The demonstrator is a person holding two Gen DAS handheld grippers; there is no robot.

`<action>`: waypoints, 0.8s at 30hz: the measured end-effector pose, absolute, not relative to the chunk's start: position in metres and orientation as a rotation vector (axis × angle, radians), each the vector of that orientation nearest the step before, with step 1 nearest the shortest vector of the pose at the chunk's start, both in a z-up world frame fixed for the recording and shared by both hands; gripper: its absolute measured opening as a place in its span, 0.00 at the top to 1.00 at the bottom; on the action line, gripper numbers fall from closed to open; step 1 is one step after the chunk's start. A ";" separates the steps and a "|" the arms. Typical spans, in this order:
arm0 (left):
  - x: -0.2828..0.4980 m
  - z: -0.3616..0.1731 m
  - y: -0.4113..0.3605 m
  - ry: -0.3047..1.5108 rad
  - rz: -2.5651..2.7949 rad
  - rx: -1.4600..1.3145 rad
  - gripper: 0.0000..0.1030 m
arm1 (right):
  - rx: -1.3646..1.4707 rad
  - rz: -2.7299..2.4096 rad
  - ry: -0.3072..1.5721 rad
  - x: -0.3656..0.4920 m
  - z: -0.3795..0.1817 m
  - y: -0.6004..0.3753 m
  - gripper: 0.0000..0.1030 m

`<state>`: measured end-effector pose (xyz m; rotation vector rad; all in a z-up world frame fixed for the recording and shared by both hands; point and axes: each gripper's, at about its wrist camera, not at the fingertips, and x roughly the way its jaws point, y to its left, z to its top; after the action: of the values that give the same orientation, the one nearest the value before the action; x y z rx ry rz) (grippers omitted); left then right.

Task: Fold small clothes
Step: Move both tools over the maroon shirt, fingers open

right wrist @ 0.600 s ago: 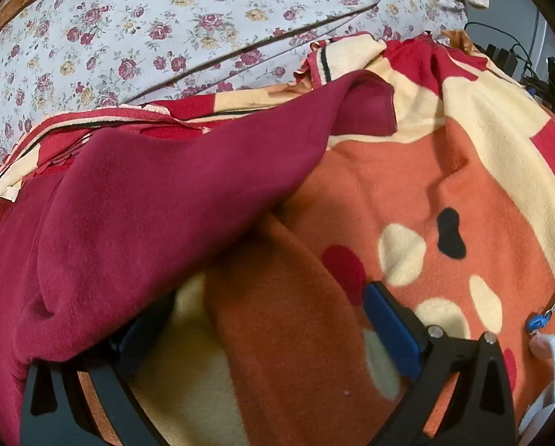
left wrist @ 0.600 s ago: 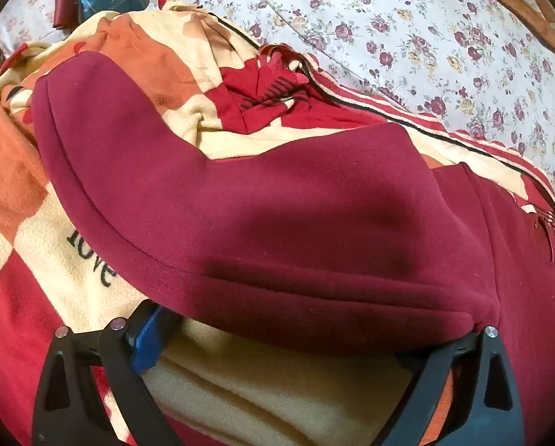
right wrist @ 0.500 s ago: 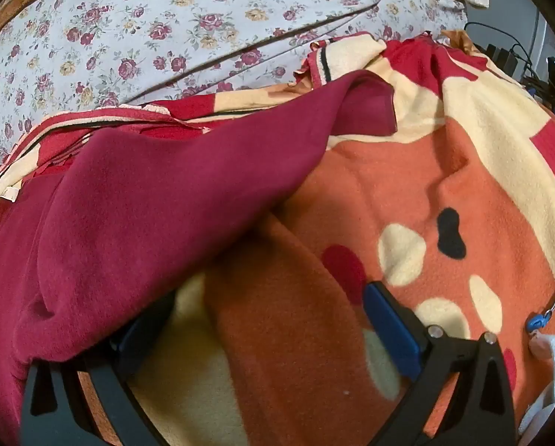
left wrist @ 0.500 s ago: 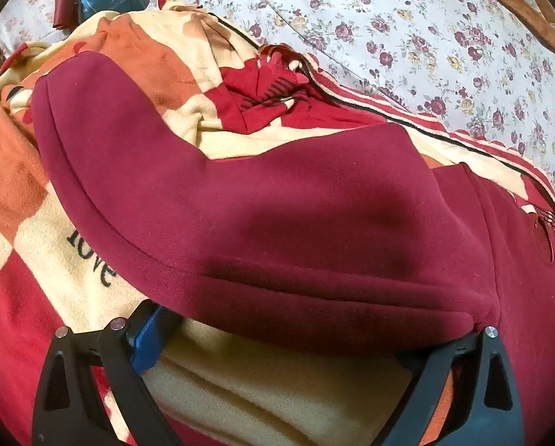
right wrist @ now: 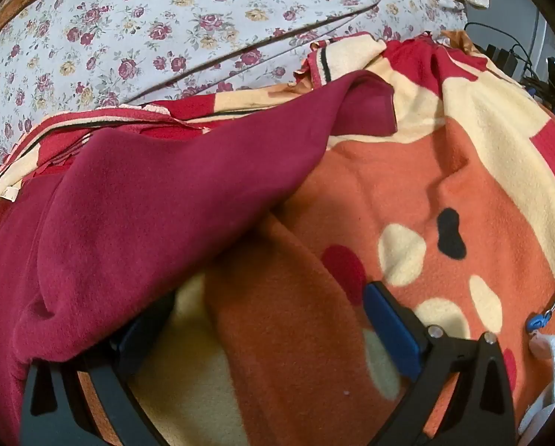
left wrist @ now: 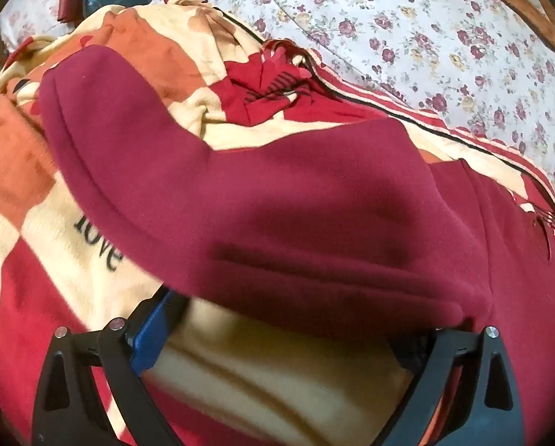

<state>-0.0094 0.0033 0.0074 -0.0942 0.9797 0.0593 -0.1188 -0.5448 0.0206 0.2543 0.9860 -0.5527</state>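
1. Maroon fleece garment (left wrist: pixel 296 200) lies spread over a patterned blanket (left wrist: pixel 35 171) on the bed, and we see it in both wrist views (right wrist: pixel 136 200).
2. In the left wrist view our left gripper (left wrist: pixel 288 338) points down at the garment's near hem, its jaws spread wide. The blue pad of one finger (left wrist: pixel 154 330) shows clear of the cloth, while the other finger is partly covered by the overhanging hem. Nothing is clamped: the fingers are released.
3. The hem forms a thick rolled edge just above the fingers, and the blanket's cream stripe shows between them.
4. One sleeve (left wrist: pixel 102 126) reaches up and to the left across the blanket's orange and cream squares, close to the printed word "love" (left wrist: pixel 97 245).
5. In the right wrist view our right gripper (right wrist: pixel 266 323) is also spread wide and grips nothing. One blue pad (right wrist: pixel 389 323) rests over the orange part of the blanket; the other finger is tucked under the garment's edge.
6. Here the other sleeve (right wrist: pixel 352 107) stretches up to the right, its cuff lying flat on the blanket.
7. Beyond the blanket we see a floral bedsheet (right wrist: pixel 128 26) in both views (left wrist: pixel 426 37).
8. A gloved fingertip (right wrist: pixel 541 345) shows at the lower right edge of the right view.
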 end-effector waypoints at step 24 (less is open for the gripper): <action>-0.097 0.072 -0.063 0.889 -0.103 0.043 0.37 | 0.227 -0.375 0.966 -0.227 0.109 -0.516 0.00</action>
<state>-0.0967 -0.0632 0.0715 0.0435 0.8892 -0.1031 -0.2273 -0.5164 0.1090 0.2269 0.9655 -0.3745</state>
